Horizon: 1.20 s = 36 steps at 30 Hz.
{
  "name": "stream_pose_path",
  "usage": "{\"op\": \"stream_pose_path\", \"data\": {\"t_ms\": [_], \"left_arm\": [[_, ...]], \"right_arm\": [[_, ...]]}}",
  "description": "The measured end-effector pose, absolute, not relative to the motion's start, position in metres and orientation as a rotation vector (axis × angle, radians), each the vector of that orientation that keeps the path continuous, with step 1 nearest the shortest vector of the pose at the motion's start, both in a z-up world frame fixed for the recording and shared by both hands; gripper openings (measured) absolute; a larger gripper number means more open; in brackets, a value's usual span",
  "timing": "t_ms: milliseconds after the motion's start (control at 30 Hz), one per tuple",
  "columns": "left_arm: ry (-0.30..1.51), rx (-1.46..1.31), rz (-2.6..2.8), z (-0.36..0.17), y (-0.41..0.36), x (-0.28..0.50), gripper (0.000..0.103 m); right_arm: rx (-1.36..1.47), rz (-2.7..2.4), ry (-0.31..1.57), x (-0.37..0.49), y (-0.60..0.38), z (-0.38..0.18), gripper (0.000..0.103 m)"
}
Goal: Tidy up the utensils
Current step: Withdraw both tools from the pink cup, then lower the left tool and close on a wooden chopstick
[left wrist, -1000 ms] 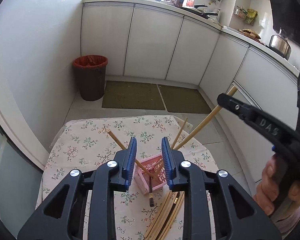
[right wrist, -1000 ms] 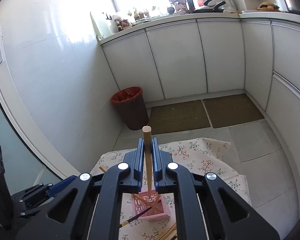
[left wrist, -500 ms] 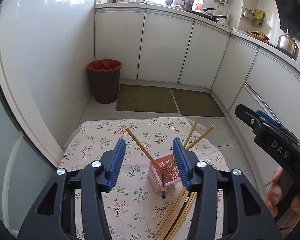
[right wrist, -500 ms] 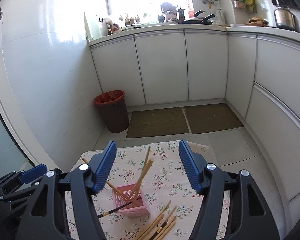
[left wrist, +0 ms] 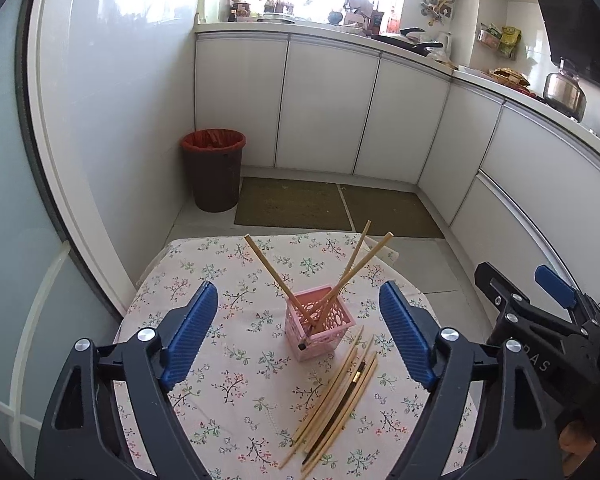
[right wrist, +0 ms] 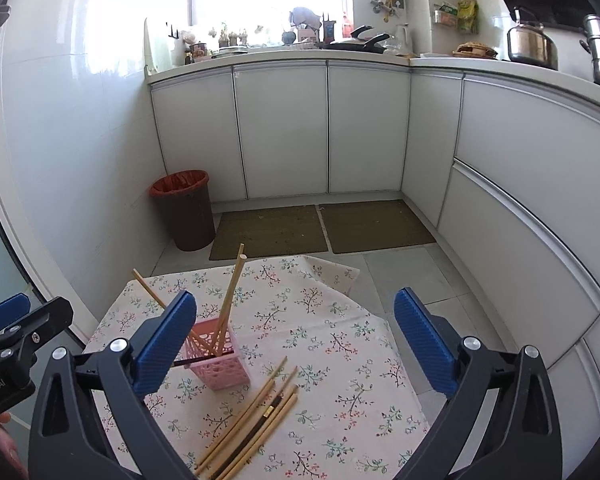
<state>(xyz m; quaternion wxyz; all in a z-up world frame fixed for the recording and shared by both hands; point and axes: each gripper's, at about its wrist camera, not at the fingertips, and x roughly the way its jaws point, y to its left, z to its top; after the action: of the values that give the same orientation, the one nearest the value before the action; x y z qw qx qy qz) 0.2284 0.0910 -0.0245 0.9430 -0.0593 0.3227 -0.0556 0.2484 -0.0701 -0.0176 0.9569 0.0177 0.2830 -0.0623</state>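
A pink perforated holder point(left wrist: 319, 327) point(right wrist: 219, 362) stands on the floral tablecloth point(left wrist: 236, 280) point(right wrist: 324, 320). Three wooden chopsticks point(left wrist: 356, 268) point(right wrist: 230, 304) lean out of it, and a dark one pokes through its side. A pile of several loose chopsticks point(left wrist: 334, 400) point(right wrist: 252, 416) lies in front of the holder. My left gripper point(left wrist: 298, 332) is open and empty, above and behind the holder. My right gripper point(right wrist: 296, 340) is open and empty, held above the table. The right gripper also shows at the right edge of the left wrist view point(left wrist: 540, 320).
The small table is ringed by white cabinets point(left wrist: 324, 104) point(right wrist: 320, 128). A brown bin with a red liner point(left wrist: 214, 170) point(right wrist: 184, 208) stands on the floor beyond the table, beside two mats point(left wrist: 292, 204) point(right wrist: 320, 228). Pots and clutter sit on the counter point(right wrist: 532, 46).
My right gripper opened and let a wooden chopstick drop into the pink holder. Both grippers opened wide and pulled back and up from the holder.
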Motion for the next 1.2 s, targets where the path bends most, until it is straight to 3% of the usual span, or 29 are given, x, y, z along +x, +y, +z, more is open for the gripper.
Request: {"op": "stream_pose_path", "data": {"t_ms": [33,100,567,867,933,967,1033,1200], "left_arm": [[0.661,-0.116,-0.114,-0.025,0.089,0.225,0.082],[0.667,-0.111,-0.117,-0.025,0.086,0.219,0.095],[0.88,0.011,-0.279,-0.086,0.019,0.213,0.096],[1.131,0.129,-0.475,-0.155,-0.063,0.244,0.096],[1.195,0.14,-0.5,-0.175,-0.078,0.265,0.086],[1.238,0.136,-0.515,-0.186,-0.085,0.276,0.071],[1.33,0.127,-0.538,-0.209,-0.097,0.299,0.055],[1.362,0.169,-0.435,-0.245,-0.11,0.344,0.043]], "right_arm": [[0.043,-0.133,0.58,0.243,-0.074,-0.019,0.096],[0.063,-0.147,0.6,0.235,-0.083,-0.024,0.096],[0.377,-0.368,0.85,0.175,-0.217,-0.139,0.096],[0.581,-0.447,0.995,0.166,-0.262,-0.194,0.096],[0.631,-0.467,1.007,0.164,-0.27,-0.199,0.096],[0.657,-0.471,1.015,0.163,-0.273,-0.203,0.096],[0.713,-0.468,1.04,0.162,-0.279,-0.21,0.096],[0.799,-0.432,1.106,0.168,-0.286,-0.227,0.096]]}}
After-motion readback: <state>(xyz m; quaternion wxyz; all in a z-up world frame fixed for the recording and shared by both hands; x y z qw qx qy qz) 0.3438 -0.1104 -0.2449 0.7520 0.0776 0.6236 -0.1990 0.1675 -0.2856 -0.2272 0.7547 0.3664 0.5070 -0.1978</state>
